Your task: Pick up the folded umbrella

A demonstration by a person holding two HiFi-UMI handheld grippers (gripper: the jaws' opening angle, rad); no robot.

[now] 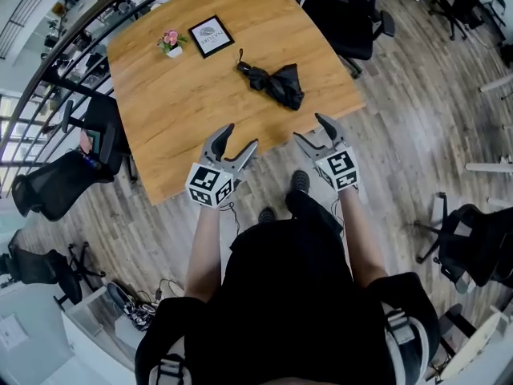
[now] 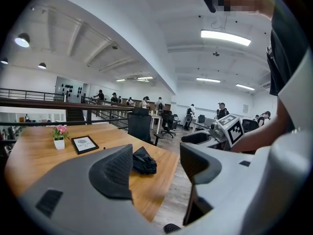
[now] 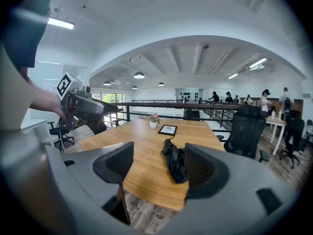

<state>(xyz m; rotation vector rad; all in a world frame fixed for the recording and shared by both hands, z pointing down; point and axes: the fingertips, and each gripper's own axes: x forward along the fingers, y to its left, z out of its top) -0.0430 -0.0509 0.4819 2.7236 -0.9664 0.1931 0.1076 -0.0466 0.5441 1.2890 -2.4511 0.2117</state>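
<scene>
A black folded umbrella (image 1: 274, 82) lies on the wooden table (image 1: 192, 95), near its front edge, strap end toward the far side. It shows between the jaws in the right gripper view as the umbrella (image 3: 175, 163), and in the left gripper view as the umbrella (image 2: 144, 161) partly behind the left jaw. My left gripper (image 1: 240, 141) hovers open at the table's near edge, left of the umbrella. My right gripper (image 1: 310, 129) is open too, just short of the edge, below the umbrella. Neither touches it.
A small pot of pink flowers (image 1: 171, 42) and a black-framed sign (image 1: 211, 36) stand at the far side of the table. Black office chairs (image 1: 346, 10) ring the table, one (image 1: 60, 184) at the left. A railing (image 1: 48, 54) runs behind. The person's feet (image 1: 299, 182) stand on wood flooring.
</scene>
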